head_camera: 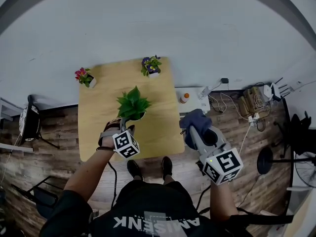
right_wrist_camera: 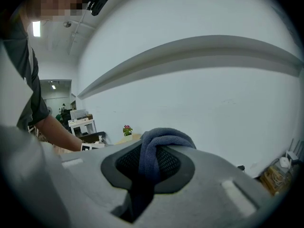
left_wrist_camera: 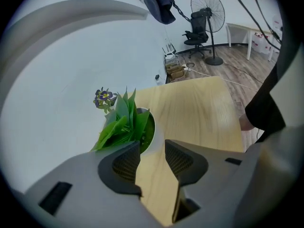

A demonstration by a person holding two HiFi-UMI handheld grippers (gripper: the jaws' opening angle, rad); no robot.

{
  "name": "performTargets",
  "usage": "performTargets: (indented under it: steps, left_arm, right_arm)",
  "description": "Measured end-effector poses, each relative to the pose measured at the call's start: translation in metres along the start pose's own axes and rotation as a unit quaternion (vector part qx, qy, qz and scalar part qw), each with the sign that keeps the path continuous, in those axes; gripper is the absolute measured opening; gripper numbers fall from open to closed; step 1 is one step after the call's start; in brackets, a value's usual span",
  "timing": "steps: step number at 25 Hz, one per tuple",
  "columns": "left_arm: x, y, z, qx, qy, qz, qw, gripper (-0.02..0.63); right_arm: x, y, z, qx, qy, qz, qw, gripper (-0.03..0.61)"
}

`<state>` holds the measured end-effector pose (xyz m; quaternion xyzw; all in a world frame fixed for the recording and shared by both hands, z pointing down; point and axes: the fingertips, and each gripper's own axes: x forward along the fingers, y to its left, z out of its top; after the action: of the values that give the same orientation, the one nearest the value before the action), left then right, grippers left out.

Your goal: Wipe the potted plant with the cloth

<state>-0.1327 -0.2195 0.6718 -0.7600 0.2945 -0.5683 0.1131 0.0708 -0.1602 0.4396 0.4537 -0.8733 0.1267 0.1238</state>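
Plain white wall (head_camera: 197, 33) behind, with a raised band (right_wrist_camera: 190, 56) running along it. Floor (head_camera: 49, 147) is dark wood plank. Light wooden worktop (head_camera: 158, 127) sits square, back edge to the wall. Black chair (head_camera: 30, 125) on the floor left of the worktop. Right of it: low white unit (head_camera: 195, 101) against the wall, then a cardboard box (head_camera: 252, 100) in a tangle of cables. Further right: pedestal fan (left_wrist_camera: 209, 13), black office chair (left_wrist_camera: 195, 30), white desk (left_wrist_camera: 247, 32). Ceiling light panel (right_wrist_camera: 36, 28) is on. Right gripper view shows more white furniture (right_wrist_camera: 80, 122) at the far end, too small to detail.
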Motion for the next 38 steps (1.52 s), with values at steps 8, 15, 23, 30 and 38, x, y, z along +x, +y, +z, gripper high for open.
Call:
performTargets:
  steps: [8,15,23,30,38]
  left_arm:
    - [0.016,0.005,-0.006,0.088,0.020,0.017,0.9957,0.163]
    - [0.021,-0.005,-0.012,0.153,0.032,0.008,0.9877,0.135]
    - [0.026,-0.007,-0.014,0.242,0.056,-0.003,0.9686,0.123]
    - [0.026,-0.004,-0.009,0.258,0.042,0.004,0.9651,0.066]
    - [0.026,-0.007,-0.004,0.263,0.022,0.006,0.9645,0.050]
  right_arm:
    - [-0.004,-0.002,-0.012,0.012,0.008,-0.010,1.000,0.051]
    - [-0.002,-0.002,-0.019,0.021,0.009,-0.010,1.000,0.051]
    - [0.000,-0.004,-0.019,0.028,0.006,-0.012,1.000,0.051]
    - [0.000,-0.007,-0.020,0.032,0.005,-0.013,0.999,0.051]
    - [-0.001,-0.008,-0.025,0.037,0.009,-0.012,0.999,0.051]
